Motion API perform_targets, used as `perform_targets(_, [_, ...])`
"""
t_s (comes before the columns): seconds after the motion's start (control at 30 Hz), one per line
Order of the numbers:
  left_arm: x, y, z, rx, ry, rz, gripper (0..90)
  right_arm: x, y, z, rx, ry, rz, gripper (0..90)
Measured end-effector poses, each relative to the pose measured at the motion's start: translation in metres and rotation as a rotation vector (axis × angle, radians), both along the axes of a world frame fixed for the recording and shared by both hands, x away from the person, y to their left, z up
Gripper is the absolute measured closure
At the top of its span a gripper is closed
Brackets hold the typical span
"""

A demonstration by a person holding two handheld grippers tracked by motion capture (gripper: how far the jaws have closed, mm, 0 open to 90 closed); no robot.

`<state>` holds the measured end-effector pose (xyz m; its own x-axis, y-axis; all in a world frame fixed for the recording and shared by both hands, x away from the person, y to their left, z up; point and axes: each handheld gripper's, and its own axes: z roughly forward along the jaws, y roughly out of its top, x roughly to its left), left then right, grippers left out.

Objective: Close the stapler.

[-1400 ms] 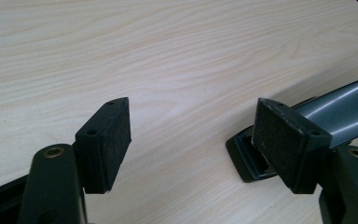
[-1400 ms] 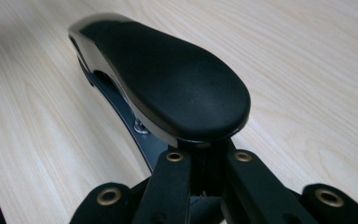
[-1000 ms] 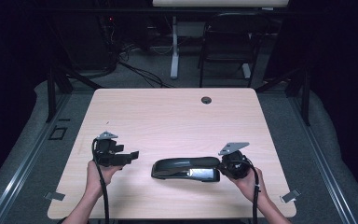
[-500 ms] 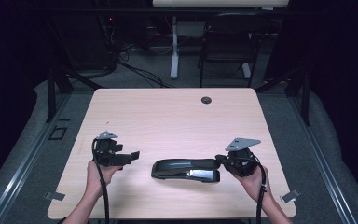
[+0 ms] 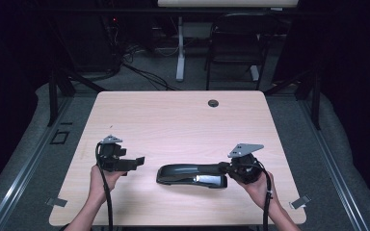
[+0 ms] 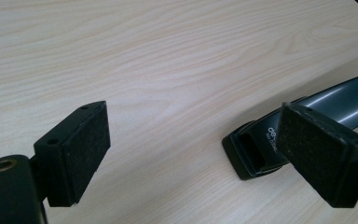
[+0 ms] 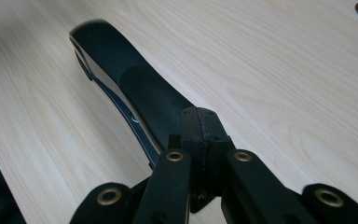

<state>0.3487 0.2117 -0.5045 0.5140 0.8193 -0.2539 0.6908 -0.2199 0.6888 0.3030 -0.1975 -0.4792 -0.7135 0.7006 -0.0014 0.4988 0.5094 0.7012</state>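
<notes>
- Stapler: a long black plastic stapler with a glossy curved top (image 5: pixel 192 174) lies on the light wood-grain table (image 5: pixel 183 120), near the front edge and right of the middle, its length running left to right.
- Right gripper (image 5: pixel 227 168) meets the stapler's right end; in the right gripper view the jaws stand pressed together over the rear of the stapler's top arm (image 7: pixel 135 88), and whether they pinch any part of it I cannot tell.
- Left gripper (image 5: pixel 137 162) is held just above the table, apart from the stapler's left end and pointing toward it.
- Its jaws have just been opening and now stand wide apart with nothing between the pads (image 6: pixel 81 149); in that view the stapler's front end (image 6: pixel 256 151) lies beyond them.
- Small round dark hole (image 5: pixel 213 103) sits in the table near its far edge.
</notes>
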Motion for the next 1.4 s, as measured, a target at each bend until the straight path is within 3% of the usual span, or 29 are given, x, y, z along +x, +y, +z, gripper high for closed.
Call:
perform_targets(0.4, [0.001,-0.002,0.000,0.006,0.003,-0.010,10.7,0.004,0.004,-0.017,-0.050,0.073,0.005,90.0])
perform_targets(0.5, [0.001,-0.003,0.000,0.007,0.002,-0.010,10.7,0.006,0.002,-0.019,-0.026,0.090,0.001,90.0])
perform_targets(0.8, [0.001,-0.003,-0.001,0.007,0.003,-0.011,10.7,0.005,0.001,-0.020,-0.021,0.094,-0.002,90.0])
perform_targets(0.97, [0.001,-0.001,-0.001,-0.003,0.003,-0.010,10.6,0.003,-0.004,-0.004,0.084,0.076,-0.006,90.0])
perform_targets(1.0, [0.001,-0.001,-0.001,-0.003,0.003,-0.012,10.6,0.003,-0.003,-0.002,0.052,0.063,-0.004,90.0])
perform_targets(1.07, [0.001,-0.003,-0.001,0.000,-0.001,-0.019,10.6,0.002,-0.001,-0.002,0.055,0.056,0.004,89.6])
perform_targets(1.3, [0.001,-0.001,-0.001,-0.003,0.001,-0.020,9.8,-0.001,0.001,0.002,0.046,0.037,0.005,78.6])
perform_targets(1.4, [0.000,-0.001,0.000,-0.002,-0.002,-0.026,9.0,-0.001,-0.002,0.005,0.050,0.035,-0.001,66.3])
